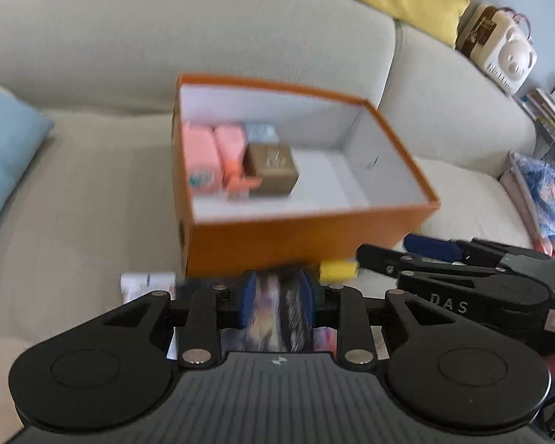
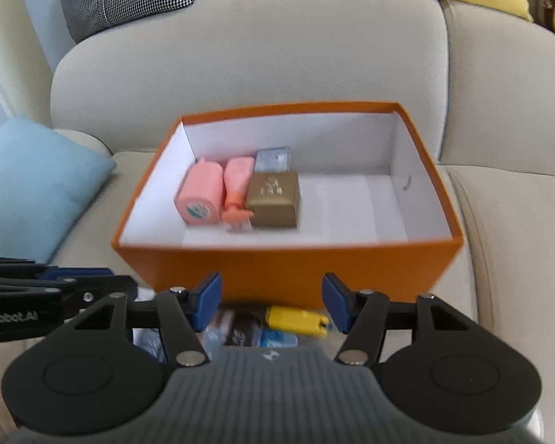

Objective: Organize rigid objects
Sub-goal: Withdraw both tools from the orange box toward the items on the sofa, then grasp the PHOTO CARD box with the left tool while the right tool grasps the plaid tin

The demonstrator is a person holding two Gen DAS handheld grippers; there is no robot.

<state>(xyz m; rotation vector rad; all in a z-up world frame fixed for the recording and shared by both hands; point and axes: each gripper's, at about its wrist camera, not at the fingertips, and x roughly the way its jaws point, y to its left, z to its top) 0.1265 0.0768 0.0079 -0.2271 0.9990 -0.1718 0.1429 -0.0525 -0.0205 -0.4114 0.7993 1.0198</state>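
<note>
Box [image 2: 288, 273] with four items inside

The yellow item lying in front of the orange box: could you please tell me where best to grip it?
Probably across the middle of the yellow item, from above. It lies flat and lengthwise, its long sides apparently free; the orange box stands close behind it.

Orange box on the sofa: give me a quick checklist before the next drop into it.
1. Orange box upright, top open: ok.
2. Free floor on its right side, beside the gold box: ok.
3. Left gripper clamped on a dark, blurred item: ok; what the item is: cannot tell.
4. Right gripper jaws apart, nothing between the pads: ok.
5. Yellow item outside the box, in front of it: not ok.
</note>
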